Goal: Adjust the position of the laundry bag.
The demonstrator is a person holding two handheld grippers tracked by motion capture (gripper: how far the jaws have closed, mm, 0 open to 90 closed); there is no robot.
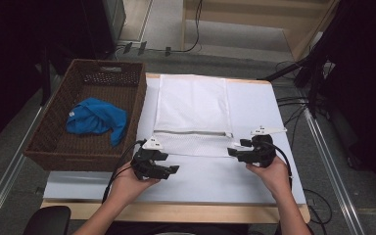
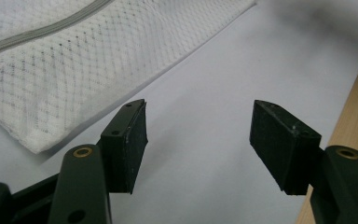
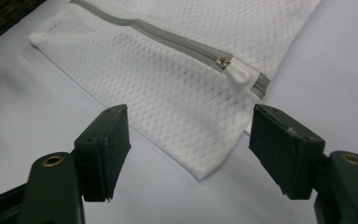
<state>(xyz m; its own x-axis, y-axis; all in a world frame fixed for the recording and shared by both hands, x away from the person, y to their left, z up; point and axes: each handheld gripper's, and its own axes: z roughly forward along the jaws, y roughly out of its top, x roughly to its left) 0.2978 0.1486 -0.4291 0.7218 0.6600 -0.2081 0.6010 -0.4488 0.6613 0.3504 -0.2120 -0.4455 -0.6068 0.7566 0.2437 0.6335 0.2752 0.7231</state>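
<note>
White sheeting covers the table [image 1: 269, 105], whose wooden edge shows along the near side. On it a white mesh laundry bag [image 1: 192, 110] lies flat, reaching from the far edge to about the middle, its grey zipper [image 3: 177, 42] running across near the bag's near end with the white pull [image 3: 239, 72] at the right end. At the left edge stands a brown wicker basket [image 1: 127, 117] with a blue cloth [image 1: 95, 117] inside. The left gripper [image 1: 169, 169] hovers just off the bag's near left corner, jaws spread and empty. The right gripper [image 1: 232, 152] sits at the near right corner, jaws spread either side of that corner, not clamping.
</note>
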